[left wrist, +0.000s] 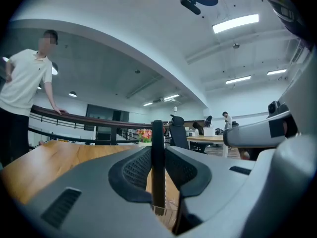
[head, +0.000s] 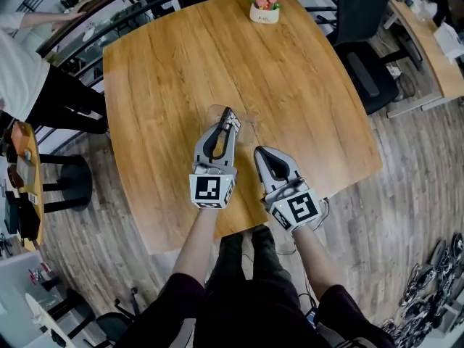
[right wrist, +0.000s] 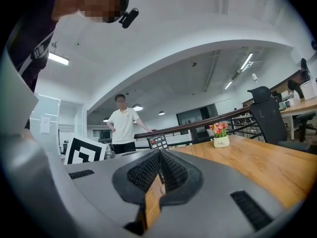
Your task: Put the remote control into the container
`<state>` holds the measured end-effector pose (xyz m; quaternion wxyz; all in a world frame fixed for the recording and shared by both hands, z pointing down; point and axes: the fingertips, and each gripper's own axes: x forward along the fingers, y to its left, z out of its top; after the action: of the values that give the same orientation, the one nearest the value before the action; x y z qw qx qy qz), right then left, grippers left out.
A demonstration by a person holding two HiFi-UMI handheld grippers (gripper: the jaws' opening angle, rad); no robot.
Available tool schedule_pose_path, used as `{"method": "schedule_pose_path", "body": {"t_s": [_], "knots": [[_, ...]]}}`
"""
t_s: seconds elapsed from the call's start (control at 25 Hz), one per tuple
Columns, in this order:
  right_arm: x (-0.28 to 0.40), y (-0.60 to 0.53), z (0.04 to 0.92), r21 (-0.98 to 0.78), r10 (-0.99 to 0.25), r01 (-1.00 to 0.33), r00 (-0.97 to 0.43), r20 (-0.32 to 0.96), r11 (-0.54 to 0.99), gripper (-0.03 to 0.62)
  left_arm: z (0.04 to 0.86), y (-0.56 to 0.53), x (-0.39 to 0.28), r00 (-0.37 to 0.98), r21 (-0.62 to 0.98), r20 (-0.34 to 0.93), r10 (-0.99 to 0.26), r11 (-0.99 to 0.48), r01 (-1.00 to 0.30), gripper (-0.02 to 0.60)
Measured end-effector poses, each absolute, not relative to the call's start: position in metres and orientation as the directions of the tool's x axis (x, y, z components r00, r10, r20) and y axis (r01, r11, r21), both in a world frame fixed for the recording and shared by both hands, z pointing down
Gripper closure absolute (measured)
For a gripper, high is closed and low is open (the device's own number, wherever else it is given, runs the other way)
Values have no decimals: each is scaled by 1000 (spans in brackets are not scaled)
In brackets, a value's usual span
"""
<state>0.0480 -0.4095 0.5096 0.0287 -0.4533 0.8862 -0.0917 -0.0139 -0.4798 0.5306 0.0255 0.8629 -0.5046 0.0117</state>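
My left gripper is shut on a slim black remote control, which sticks out past its fingertips above the middle of the wooden table. In the left gripper view the remote shows edge-on, clamped between the jaws. Its keypad shows in the right gripper view, beyond the left gripper's marker cube. A faint clear container lies on the table right under and around the remote's end. My right gripper sits just to the right, shut and holding nothing.
A white pot of pink flowers stands at the table's far edge. A person in a white shirt stands at a railing to the left. A black office chair is at the table's right side, with desks beyond.
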Motion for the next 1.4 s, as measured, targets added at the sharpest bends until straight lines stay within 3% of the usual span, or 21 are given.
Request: {"method": "schedule_pose_path", "body": {"t_s": [0.24, 0.6, 1.28, 1.4], "knots": [[53, -408, 513, -190, -812, -802, -582, 37, 566, 576, 556, -479, -14, 485, 72, 108, -868, -480, -874, 495], [60, -403, 505, -181, -816, -807, -577, 40, 562, 576, 541, -470, -20, 465, 81, 93, -880, -459, -885, 495], [60, -339, 415, -108, -794, -788, -608, -26, 606, 576, 413, -350, -7, 622, -32, 33, -782, -623, -782, 495], [60, -329, 410, -98, -795, -790, -606, -34, 606, 576, 405, -331, -4, 634, -46, 26, -773, -634, -772, 524]]}}
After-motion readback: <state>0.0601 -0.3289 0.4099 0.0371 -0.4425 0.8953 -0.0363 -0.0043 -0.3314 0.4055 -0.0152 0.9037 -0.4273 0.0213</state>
